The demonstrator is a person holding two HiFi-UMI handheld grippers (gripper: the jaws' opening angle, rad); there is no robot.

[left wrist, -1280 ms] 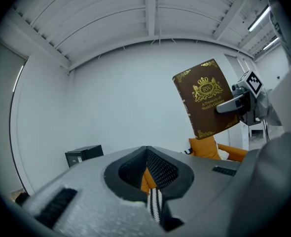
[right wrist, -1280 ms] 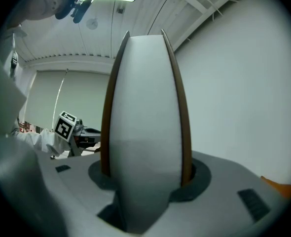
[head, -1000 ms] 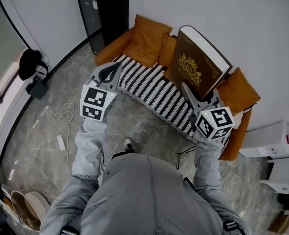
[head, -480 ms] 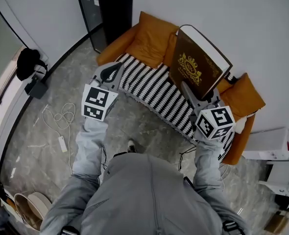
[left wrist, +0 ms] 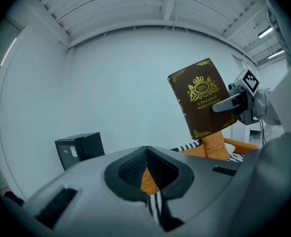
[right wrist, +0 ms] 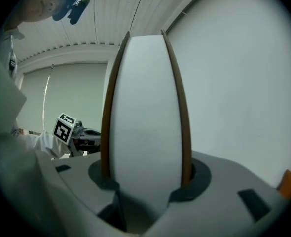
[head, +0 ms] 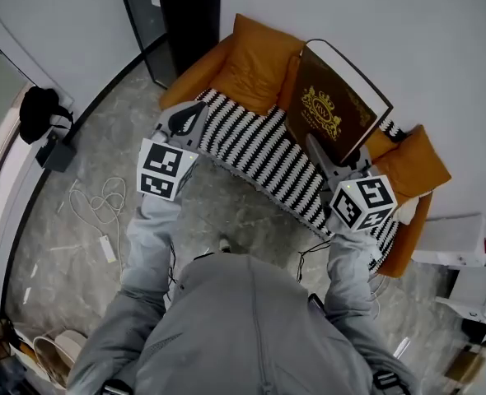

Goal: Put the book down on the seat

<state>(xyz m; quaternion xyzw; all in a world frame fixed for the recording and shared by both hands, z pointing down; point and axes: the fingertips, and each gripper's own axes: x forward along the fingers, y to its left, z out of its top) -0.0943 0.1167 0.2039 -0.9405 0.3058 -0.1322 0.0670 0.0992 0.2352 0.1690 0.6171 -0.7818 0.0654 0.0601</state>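
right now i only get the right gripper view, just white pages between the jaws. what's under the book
Observer: The book stands upright in the right gripper, above an orange sofa with a black-and-white striped cover.
Operator: left gripper holding anything
Observer: No. The left gripper has its jaws together with nothing between them, off to the book's left.
Operator: which way does the front face
Observer: The gold crest on the brown front cover faces the left gripper's side.

Bright, even light; fisheye-warped edges
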